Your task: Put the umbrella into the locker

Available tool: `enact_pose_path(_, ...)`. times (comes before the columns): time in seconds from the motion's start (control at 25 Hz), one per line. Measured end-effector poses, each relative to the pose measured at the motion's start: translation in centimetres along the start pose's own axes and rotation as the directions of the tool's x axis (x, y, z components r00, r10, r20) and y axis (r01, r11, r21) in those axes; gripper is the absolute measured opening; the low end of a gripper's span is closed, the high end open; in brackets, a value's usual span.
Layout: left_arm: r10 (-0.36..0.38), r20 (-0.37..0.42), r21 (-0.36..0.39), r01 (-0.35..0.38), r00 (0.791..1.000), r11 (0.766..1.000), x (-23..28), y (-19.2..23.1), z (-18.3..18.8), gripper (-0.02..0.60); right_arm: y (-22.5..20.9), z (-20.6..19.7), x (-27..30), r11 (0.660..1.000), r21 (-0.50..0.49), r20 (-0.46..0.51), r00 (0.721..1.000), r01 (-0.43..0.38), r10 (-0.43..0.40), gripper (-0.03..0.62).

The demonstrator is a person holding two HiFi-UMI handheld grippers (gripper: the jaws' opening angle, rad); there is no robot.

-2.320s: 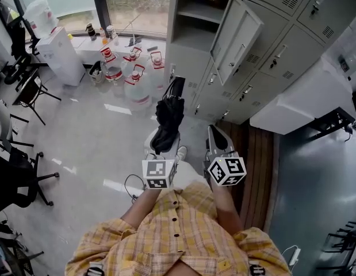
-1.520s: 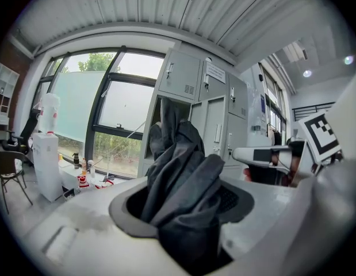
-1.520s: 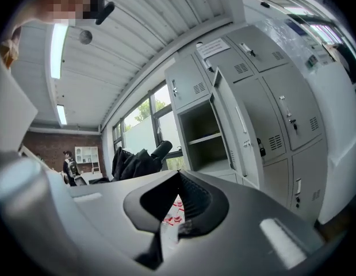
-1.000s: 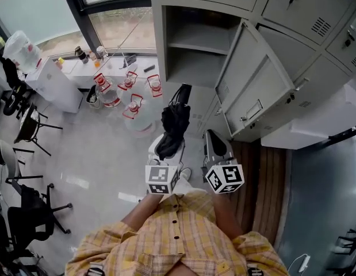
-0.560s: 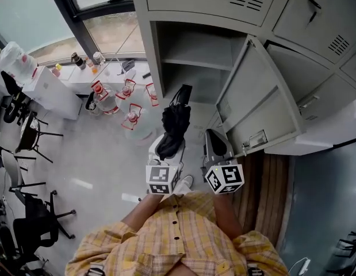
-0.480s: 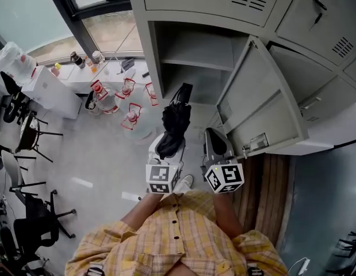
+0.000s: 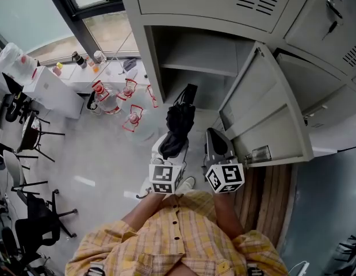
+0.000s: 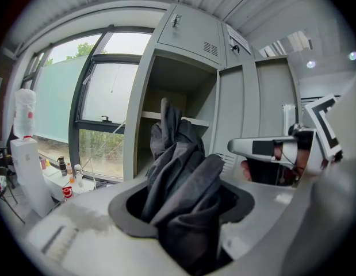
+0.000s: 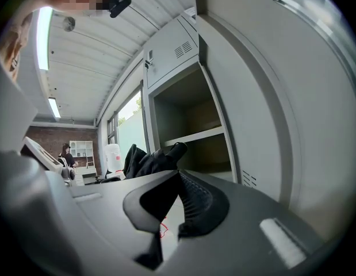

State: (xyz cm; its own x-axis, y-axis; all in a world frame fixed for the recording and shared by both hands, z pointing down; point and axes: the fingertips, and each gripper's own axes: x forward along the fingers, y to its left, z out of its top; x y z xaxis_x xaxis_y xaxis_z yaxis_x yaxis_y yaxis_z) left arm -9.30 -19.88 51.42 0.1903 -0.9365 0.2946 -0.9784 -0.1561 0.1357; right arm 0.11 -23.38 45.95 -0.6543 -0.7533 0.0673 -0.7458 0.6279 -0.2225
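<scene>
Before the open locker (image 7: 195, 68), the left hand-held gripper (image 7: 172, 147) is clamped on the folded black umbrella (image 7: 179, 119), whose far end is near the compartment's front edge. The right hand-held gripper (image 7: 215, 144) has its jaws together on nothing. I'd worry the grip is mostly on limp fabric and could slip, or that the end snags the shelf edge or the door (image 7: 264, 114).
</scene>
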Motion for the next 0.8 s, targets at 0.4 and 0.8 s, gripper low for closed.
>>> enact_pose_path(0.4, -0.018, -0.027, -0.004, 0.018, 0.999, 1.000, 2.9, 0.7, -0.4, 0.255, -0.5, -0.2, 1.4, 1.000, -0.016, -0.012, 1.000, -0.007, 0.007, -0.002)
enact_pose_path(0.8, -0.033, -0.089, 0.061, 0.039, 0.996, 0.997, 6.9, 2.5, -0.2, 0.256, -0.5, -1.4, 3.6, 1.000, 0.011, -0.042, 0.999, -0.005, 0.006, -0.002)
